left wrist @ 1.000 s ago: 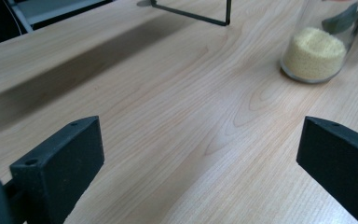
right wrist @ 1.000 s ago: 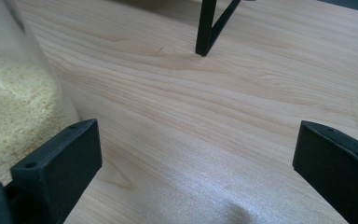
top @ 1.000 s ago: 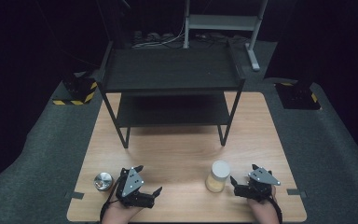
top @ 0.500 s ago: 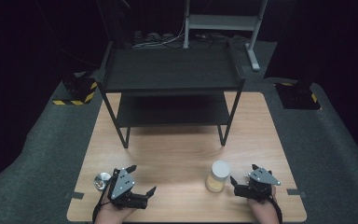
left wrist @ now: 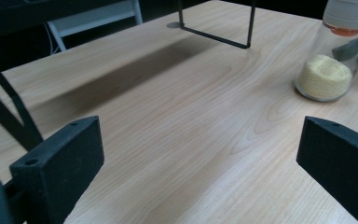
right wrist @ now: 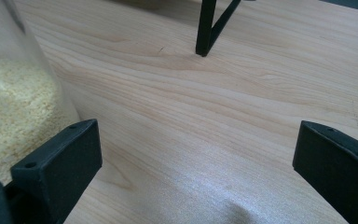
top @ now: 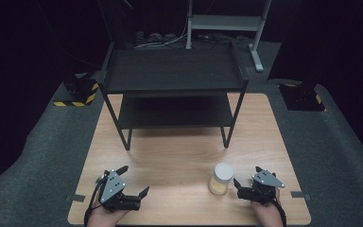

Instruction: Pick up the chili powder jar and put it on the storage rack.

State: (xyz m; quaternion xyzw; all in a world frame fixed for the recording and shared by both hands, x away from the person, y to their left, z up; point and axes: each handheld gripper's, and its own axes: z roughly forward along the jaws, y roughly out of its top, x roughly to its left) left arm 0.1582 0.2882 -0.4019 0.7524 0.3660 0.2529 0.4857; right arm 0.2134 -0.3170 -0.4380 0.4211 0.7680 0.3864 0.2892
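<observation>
On the table (top: pixel 179 156), left gripper (top: pixel 134 182) newly over the tin.

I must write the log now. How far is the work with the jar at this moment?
Nothing looks done: the jar, with yellow grains and a white lid, stands upright on the table, not gripped. In hand: the right claw sits open just beside the jar, the glass outside its jaws. The left claw is open too, over bare wood. Left: closing on the jar and moving it, perhaps to the black shelf.
</observation>
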